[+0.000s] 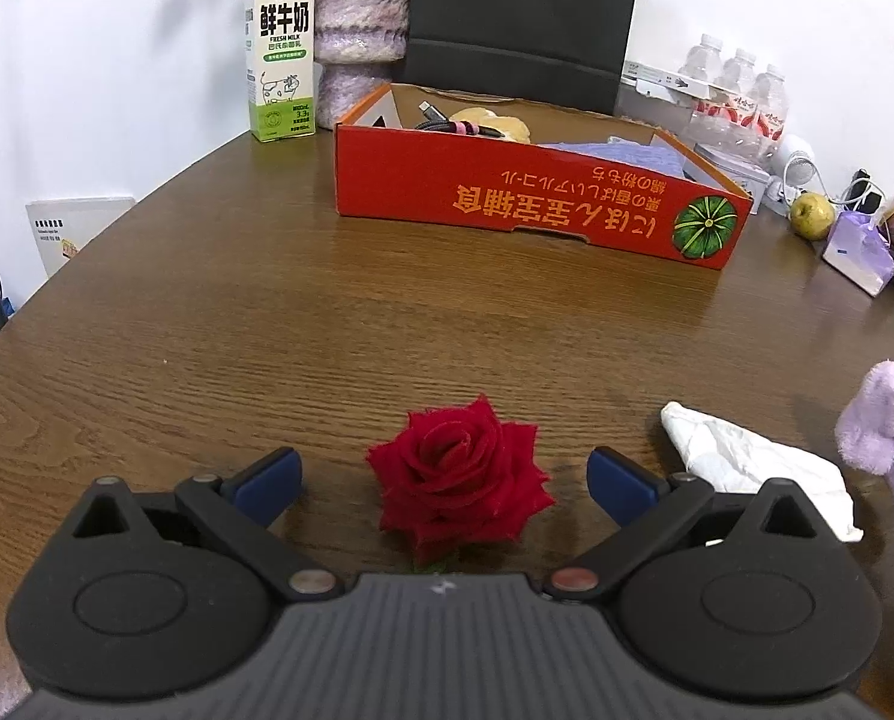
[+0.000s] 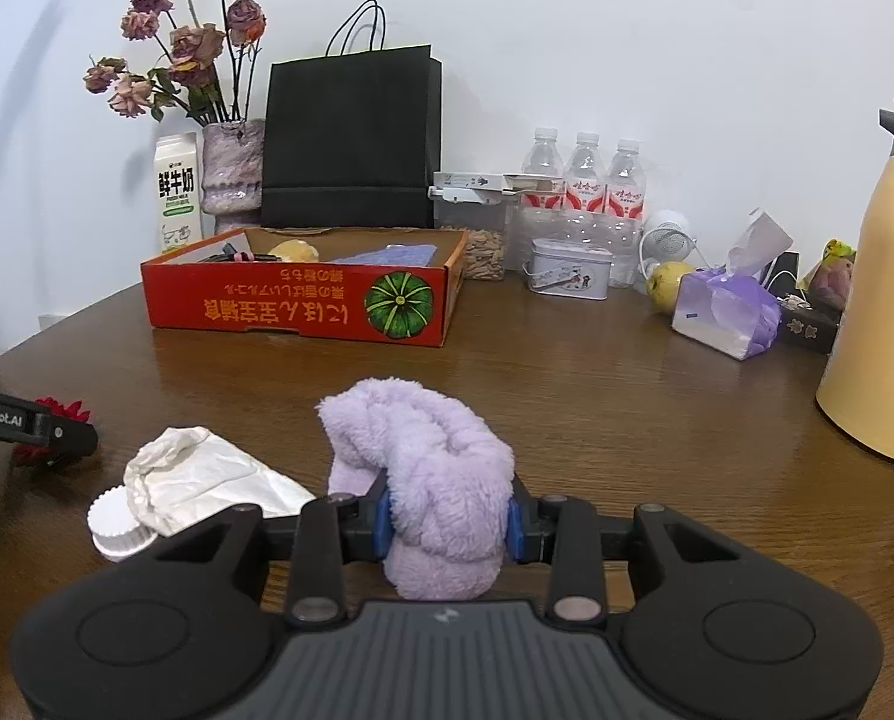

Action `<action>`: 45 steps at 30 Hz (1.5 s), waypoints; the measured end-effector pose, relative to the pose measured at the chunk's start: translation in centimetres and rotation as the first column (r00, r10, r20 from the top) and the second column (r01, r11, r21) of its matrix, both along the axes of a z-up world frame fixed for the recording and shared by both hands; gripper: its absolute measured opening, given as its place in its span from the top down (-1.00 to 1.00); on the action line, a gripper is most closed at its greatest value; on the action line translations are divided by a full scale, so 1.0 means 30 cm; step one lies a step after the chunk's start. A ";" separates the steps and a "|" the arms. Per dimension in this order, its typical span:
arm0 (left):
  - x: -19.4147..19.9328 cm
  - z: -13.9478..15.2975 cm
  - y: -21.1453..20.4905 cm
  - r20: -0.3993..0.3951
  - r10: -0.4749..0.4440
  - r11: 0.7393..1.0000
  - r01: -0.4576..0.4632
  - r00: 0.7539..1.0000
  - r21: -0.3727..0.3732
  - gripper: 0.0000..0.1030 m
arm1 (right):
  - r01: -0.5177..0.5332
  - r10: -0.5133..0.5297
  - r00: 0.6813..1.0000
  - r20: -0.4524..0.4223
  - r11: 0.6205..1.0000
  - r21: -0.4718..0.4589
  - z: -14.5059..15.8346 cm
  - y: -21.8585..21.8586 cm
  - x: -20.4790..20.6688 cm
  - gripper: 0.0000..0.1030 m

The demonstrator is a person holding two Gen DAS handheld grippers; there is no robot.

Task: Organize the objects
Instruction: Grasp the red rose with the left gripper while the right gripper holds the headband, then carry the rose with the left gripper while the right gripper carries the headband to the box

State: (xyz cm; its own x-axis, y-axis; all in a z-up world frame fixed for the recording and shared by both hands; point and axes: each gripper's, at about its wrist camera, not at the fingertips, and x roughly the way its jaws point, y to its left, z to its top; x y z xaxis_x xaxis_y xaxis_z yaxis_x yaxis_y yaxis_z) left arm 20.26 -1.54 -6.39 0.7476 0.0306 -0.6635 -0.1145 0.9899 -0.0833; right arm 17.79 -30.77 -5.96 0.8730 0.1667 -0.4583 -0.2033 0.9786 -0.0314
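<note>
1. A dark brown wood-grain table (image 1: 267,312) with a rounded edge fills the scene, set against a plain white wall (image 2: 627,48).
2. The left gripper (image 1: 444,483) sits low over the table with its jaws spread wide, holding nothing; a red rose (image 1: 459,477) lies on the wood between the blue pads (image 1: 270,480), touching neither.
3. The right gripper (image 2: 447,519) has its jaws pressed against both sides of a fluffy lilac cloth (image 2: 429,468), which bulges up above them.
4. Just left of the cloth a crumpled white paper (image 2: 207,480) lies on the table, partly covering a ribbed white cap (image 2: 114,531).
5. Farther back stands an open red cardboard box (image 2: 267,306) printed with a green pumpkin; inside are a coiled cable (image 1: 447,120), a pale yellow rounded object and a bluish-purple cloth (image 2: 387,253).
6. Behind the box, along the wall: a milk carton (image 1: 279,54), a mottled purple vase (image 2: 231,171) of dried roses, and a black paper bag (image 2: 351,144).
7. To the right of the box stand a clear container of seeds, a pack of water bottles (image 2: 585,192), a small tin (image 2: 570,276), a yellow-green fruit (image 2: 666,285) and a purple tissue pack (image 2: 726,312).
8. A tall cream-yellow flask (image 2: 885,300) stands at the right edge of the right wrist view.
</note>
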 end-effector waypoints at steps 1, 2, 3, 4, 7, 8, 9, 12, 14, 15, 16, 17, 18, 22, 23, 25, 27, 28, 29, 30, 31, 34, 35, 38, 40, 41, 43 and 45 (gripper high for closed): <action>0.001 -0.001 -0.001 0.002 0.001 1.000 -0.001 1.000 0.000 -1.00 | 0.001 -0.001 1.000 0.001 1.000 -0.002 0.000 0.002 0.000 0.36; 0.002 -0.002 -0.002 0.002 0.004 1.000 -0.004 1.000 0.003 -1.00 | 0.003 -0.003 1.000 0.001 1.000 -0.004 0.000 0.004 0.002 0.36; 0.005 -0.005 -0.002 0.001 0.011 1.000 -0.011 1.000 0.008 -1.00 | 0.003 -0.003 1.000 0.001 1.000 -0.005 0.000 0.005 0.002 0.36; 0.006 -0.009 -0.001 0.001 0.018 1.000 -0.018 1.000 0.010 -1.00 | 0.004 -0.004 1.000 0.001 1.000 -0.006 0.000 0.006 0.003 0.36; 0.009 -0.014 0.003 0.010 0.022 1.000 -0.022 1.000 0.012 -1.00 | 0.008 -0.008 1.000 0.004 1.000 -0.010 -0.001 0.012 0.002 0.36; 0.009 -0.014 0.003 0.012 0.018 1.000 -0.018 1.000 0.009 -1.00 | 0.008 -0.008 1.000 0.004 1.000 -0.011 -0.001 0.012 0.003 0.36; 0.009 -0.014 0.004 0.014 0.014 1.000 -0.014 1.000 0.003 -1.00 | 0.008 -0.008 1.000 0.003 1.000 -0.012 -0.002 0.014 0.002 0.36; 0.008 -0.014 0.010 0.019 0.014 1.000 -0.014 1.000 -0.013 -0.99 | 0.008 -0.008 1.000 0.000 1.000 -0.016 -0.003 0.024 0.006 0.36; 0.005 -0.012 0.013 0.022 0.013 1.000 -0.013 1.000 -0.025 -0.96 | 0.008 -0.008 1.000 0.001 1.000 -0.016 -0.002 0.029 0.006 0.36; 0.003 -0.012 0.014 0.025 0.009 1.000 -0.008 1.000 -0.027 -0.93 | 0.008 -0.008 1.000 0.003 1.000 -0.015 -0.002 0.032 0.007 0.36; 0.001 -0.012 0.011 0.028 0.005 1.000 -0.004 1.000 -0.023 -0.89 | 0.009 -0.009 1.000 0.005 1.000 -0.014 -0.002 0.035 0.006 0.36; -0.002 -0.013 0.006 0.030 -0.001 1.000 0.001 1.000 -0.013 -0.85 | 0.009 -0.008 1.000 0.006 1.000 -0.015 -0.002 0.038 0.006 0.36; -0.004 -0.013 0.002 0.034 -0.007 1.000 0.007 0.999 -0.006 -0.79 | 0.009 -0.009 1.000 0.008 1.000 -0.016 -0.001 0.042 0.006 0.36; -0.011 -0.013 -0.010 0.049 -0.014 1.000 0.013 0.999 0.019 -0.46 | 0.012 -0.012 1.000 0.014 1.000 -0.023 0.001 0.049 0.004 0.36; -0.014 -0.013 -0.014 0.054 -0.015 1.000 0.014 0.998 0.027 -0.36 | 0.013 -0.013 1.000 0.015 1.000 -0.024 0.001 0.051 0.004 0.36; -0.021 -0.011 -0.018 0.063 -0.023 0.999 0.021 0.998 0.030 0.02 | 0.016 -0.016 1.000 0.017 1.000 -0.025 0.001 0.053 0.004 0.36; -0.029 -0.009 -0.018 0.071 -0.041 0.999 0.040 0.997 0.015 0.17 | 0.020 -0.019 1.000 0.020 0.999 -0.026 0.002 0.055 0.003 0.36; -0.033 -0.010 -0.018 0.074 -0.048 0.999 0.047 0.996 0.008 0.19 | 0.022 -0.021 1.000 0.023 0.999 -0.027 0.002 0.056 0.002 0.36; -0.036 -0.010 -0.018 0.076 -0.049 0.999 0.049 0.996 0.005 0.20 | 0.024 -0.023 0.999 0.026 0.999 -0.028 0.003 0.056 0.001 0.36; -0.038 -0.010 -0.017 0.078 -0.050 0.999 0.050 0.996 0.003 0.20 | 0.025 -0.024 0.999 0.029 0.999 -0.028 0.004 0.058 0.000 0.36; -0.038 -0.010 -0.016 0.078 -0.050 0.999 0.050 0.996 0.000 0.21 | 0.026 -0.025 0.999 0.031 0.999 -0.029 0.005 0.059 -0.002 0.36; -0.038 -0.009 -0.016 0.079 -0.052 0.999 0.052 0.996 -0.001 0.22 | 0.034 -0.033 0.999 0.041 0.999 -0.026 0.007 0.057 -0.006 0.36; -0.038 -0.009 -0.016 0.079 -0.050 0.999 0.051 0.996 -0.002 0.22 | 0.036 -0.035 0.998 0.044 0.999 -0.024 0.008 0.057 -0.008 0.36; -0.037 -0.007 -0.015 0.076 -0.040 0.999 0.040 0.996 -0.003 0.23 | 0.042 -0.042 0.998 0.056 0.999 -0.005 0.011 0.051 -0.014 0.36; -0.037 0.000 -0.014 0.075 -0.036 0.999 0.036 0.997 -0.003 0.23 | 0.042 -0.043 0.996 0.075 0.999 0.014 0.014 0.052 -0.021 0.36; -0.039 0.003 -0.014 0.073 -0.033 0.999 0.033 0.997 -0.001 0.23 | 0.040 -0.042 0.995 0.091 0.999 0.017 0.018 0.055 -0.025 0.36; -0.039 0.011 -0.010 0.073 -0.034 0.999 0.035 0.997 -0.005 0.23 | 0.031 -0.032 0.992 0.118 0.999 0.014 0.024 0.065 -0.032 0.36; -0.042 0.021 -0.009 0.077 -0.036 0.999 0.037 0.996 -0.007 0.23 | 0.023 -0.025 0.992 0.120 1.000 0.018 0.031 0.074 -0.029 0.36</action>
State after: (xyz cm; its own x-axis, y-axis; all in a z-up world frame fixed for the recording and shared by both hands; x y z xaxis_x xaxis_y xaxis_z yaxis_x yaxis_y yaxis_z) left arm 19.01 -1.82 -5.76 0.7969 -0.0029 -0.6041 -0.0712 0.9926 -0.0987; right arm 16.92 -28.54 -5.02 0.9253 0.1519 -0.3474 -0.1758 0.9837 -0.0380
